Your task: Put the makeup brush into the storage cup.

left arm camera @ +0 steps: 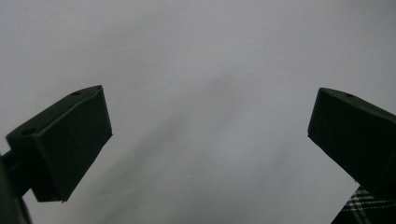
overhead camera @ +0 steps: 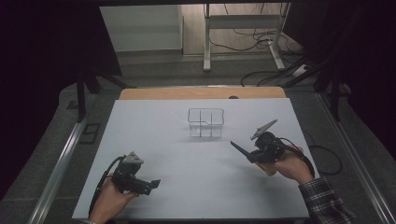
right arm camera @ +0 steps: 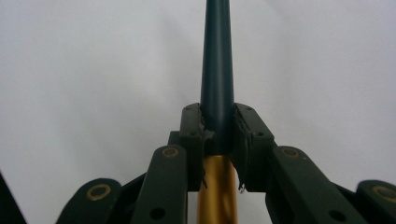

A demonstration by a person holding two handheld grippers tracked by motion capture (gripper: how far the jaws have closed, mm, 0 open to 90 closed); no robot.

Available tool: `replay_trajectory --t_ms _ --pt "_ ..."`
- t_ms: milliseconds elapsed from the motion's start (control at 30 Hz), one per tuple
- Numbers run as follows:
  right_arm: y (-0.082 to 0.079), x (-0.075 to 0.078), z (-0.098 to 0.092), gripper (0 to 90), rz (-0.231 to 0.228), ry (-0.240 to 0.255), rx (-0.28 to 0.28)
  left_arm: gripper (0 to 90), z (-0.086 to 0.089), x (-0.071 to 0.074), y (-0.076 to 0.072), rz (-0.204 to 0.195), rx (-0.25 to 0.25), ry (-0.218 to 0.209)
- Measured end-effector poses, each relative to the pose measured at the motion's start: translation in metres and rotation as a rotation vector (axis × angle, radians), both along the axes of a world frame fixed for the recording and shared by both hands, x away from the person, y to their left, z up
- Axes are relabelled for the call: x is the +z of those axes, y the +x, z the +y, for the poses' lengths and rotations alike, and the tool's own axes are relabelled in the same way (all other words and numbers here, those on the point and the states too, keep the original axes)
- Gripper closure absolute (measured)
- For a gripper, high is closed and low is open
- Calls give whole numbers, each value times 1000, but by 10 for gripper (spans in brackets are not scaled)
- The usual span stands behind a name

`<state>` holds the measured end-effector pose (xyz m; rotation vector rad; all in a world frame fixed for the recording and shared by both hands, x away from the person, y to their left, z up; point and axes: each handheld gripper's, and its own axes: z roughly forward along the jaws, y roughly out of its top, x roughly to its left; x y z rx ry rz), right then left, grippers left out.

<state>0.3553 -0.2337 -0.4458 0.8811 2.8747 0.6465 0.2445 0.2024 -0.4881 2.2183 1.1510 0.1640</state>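
a: high view, and i've got both claws over the white table [overhead camera: 187, 186]. my right gripper [overhead camera: 239, 148] sits near the right edge, about halfway up, with its nose aimed left and a little toward the far side.

b: what's it carrying?

a: a dark, tapered stick [overhead camera: 239, 149], pointed at the free end. right gripper view puts it dead centre: my jaws are clenched on the stick [right arm camera: 217, 70], pads pressed to both its sides, dark part running out ahead, a gold part [right arm camera: 217, 191] running back under the jaws toward my hand.

b: is the tip touching the table?

a: can't tell. from above the tip looks close over the white surface, but i can't call contact.

b: and the other side?

a: left gripper [overhead camera: 152, 183] is down by the near edge, left of the middle, pointing right. left gripper view shows its two black jaws spread wide apart, released, plain white table between them. a bit of plaid sleeve [left arm camera: 362, 207] peeks in at the bottom right corner of that view.

b: anything else on the table?

a: a clear little rack [overhead camera: 206, 122] with dividers, standing toward the far edge near the middle. it's well apart from my left claw, and nearer the stick's tip, though not touching it. wooden strip [overhead camera: 201, 93] along the far edge beyond it.
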Motion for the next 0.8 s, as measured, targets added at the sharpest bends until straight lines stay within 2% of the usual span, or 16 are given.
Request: replay_trajectory --t_ms 133,233,333,567,667,800 --pt "-4 -1 3 743 13 3 9 0 -5 2 3 -14 -35 2" --pt "-6 -1 5 743 18 1 14 0 -11 2 5 -18 -56 34" --pt "-8 -1 6 743 23 4 14 0 -16 2 7 -23 -72 39" --pt "-13 0 10 742 33 3 25 0 -29 6 14 -65 -108 54" --pt "-15 1 13 743 34 5 33 9 -38 7 17 -67 -118 83" --pt "-17 1 15 743 38 3 40 10 -49 7 20 -63 -138 96"
